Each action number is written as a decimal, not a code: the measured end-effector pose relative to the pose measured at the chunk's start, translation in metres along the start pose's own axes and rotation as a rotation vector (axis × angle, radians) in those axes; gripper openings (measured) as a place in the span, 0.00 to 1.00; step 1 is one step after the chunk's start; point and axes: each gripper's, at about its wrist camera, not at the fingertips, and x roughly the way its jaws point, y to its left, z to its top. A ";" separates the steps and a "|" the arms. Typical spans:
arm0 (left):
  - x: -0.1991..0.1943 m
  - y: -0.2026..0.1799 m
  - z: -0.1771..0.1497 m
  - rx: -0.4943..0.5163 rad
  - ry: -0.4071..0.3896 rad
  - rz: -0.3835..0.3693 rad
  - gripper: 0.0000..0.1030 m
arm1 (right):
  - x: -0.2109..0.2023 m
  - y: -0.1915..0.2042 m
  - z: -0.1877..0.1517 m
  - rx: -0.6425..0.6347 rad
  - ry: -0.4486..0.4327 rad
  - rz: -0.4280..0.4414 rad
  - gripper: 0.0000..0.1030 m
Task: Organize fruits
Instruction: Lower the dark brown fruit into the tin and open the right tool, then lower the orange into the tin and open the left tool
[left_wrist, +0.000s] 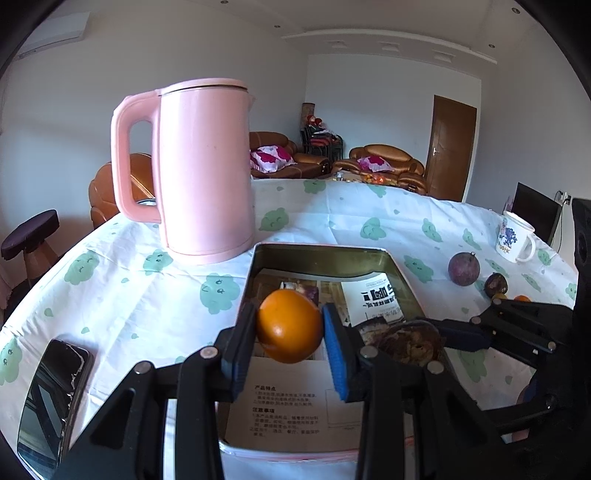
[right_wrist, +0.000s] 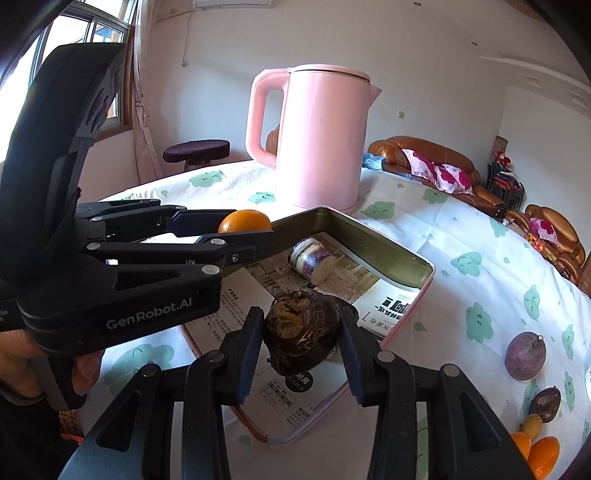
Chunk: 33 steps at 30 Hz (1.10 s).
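Sunlit living room with brown sofas behind, and under my grippers a table spread with a white cloth (left_wrist: 122, 295) printed with green clouds. My left gripper (left_wrist: 290, 332) is closed on an orange (left_wrist: 289, 325), pads at its two sides, holding it over the near end of the open tin tray (right_wrist: 373, 236) lined with printed paper. My right gripper (right_wrist: 301, 338) is clamped on a dark, rough taro-like root (right_wrist: 301, 330), also above the tray, just to the right of the left claw. I judge the orange firm but smooth-skinned and round, so it may roll once freed; gripping across its widest part, as I have it, looks right, without squeezing hard. The root seems heavier, stiff and knobbly, with good friction, so it should sit steady. Already in the tray, ahead of both claws, lies a cut purple-and-white piece (right_wrist: 314, 262), which I must not drop fruit onto. Beyond the tray stands a tall pink kettle (left_wrist: 203, 170), near enough to knock if I reach forward. Off to the right of my right claw wait a purple round fruit (right_wrist: 524, 356), a smaller dark one (right_wrist: 545, 404) and some oranges (right_wrist: 543, 454) at the edge. Left of my left claw lies a phone (left_wrist: 51, 402), and far right a mug (left_wrist: 515, 238). The two claws crowd each other, so I would release one at a time.
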 end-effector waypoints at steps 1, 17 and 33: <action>0.000 0.000 0.000 0.000 0.001 0.000 0.36 | 0.000 0.000 0.000 0.002 0.000 0.002 0.41; -0.005 -0.005 -0.001 0.006 -0.026 0.025 0.60 | 0.001 0.006 -0.001 -0.030 -0.003 -0.043 0.66; -0.023 -0.006 0.003 -0.053 -0.109 0.009 0.79 | -0.037 -0.028 -0.015 0.078 -0.096 -0.151 0.66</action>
